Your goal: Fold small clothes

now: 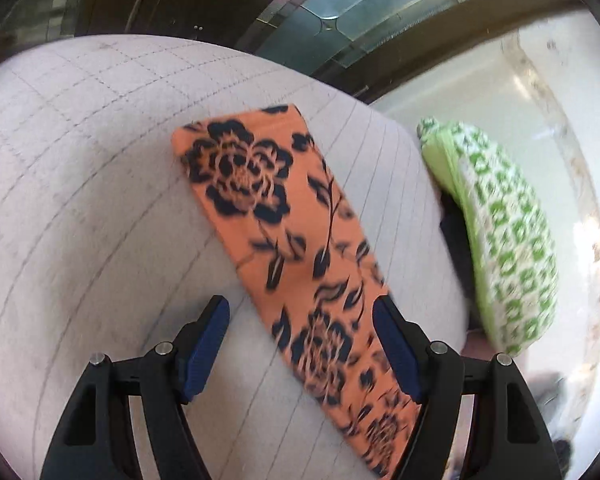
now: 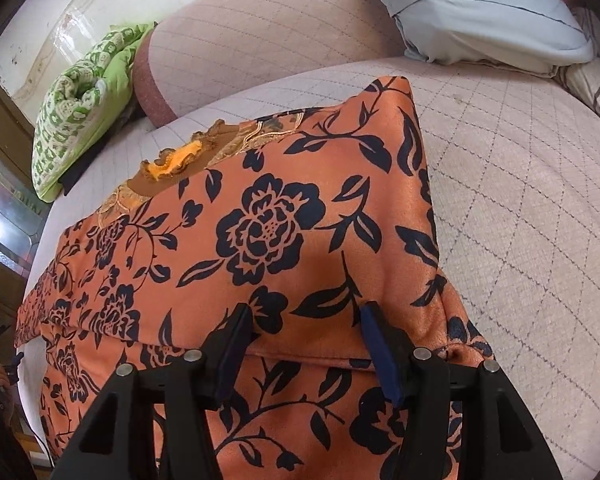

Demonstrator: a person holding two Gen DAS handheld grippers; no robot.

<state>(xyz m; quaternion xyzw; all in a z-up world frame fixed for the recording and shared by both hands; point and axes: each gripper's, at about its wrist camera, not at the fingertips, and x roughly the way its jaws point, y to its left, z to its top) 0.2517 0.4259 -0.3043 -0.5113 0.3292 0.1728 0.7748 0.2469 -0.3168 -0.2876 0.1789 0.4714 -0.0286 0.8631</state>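
On the bed (image 2: 520, 200), beside the green quilt (image 2: 80, 120), lies the orange garment (image 2: 268, 232), already doubled over with one folded edge running across it. The step in hand looks like the pause between folds. The right gripper (image 2: 304, 316) sits at that folded edge, jaws apart with cloth between them; whether the pads pinch it I cannot tell. The left gripper (image 1: 300, 320) hangs open over a narrow orange strip (image 1: 284, 216) of the garment, holding nothing. Next, I judge, the left must close on a free end and carry it over. Only the right view shows the embroidered neckline (image 2: 188, 156) and pillow (image 2: 480, 12); only the left shows the strip's far end.
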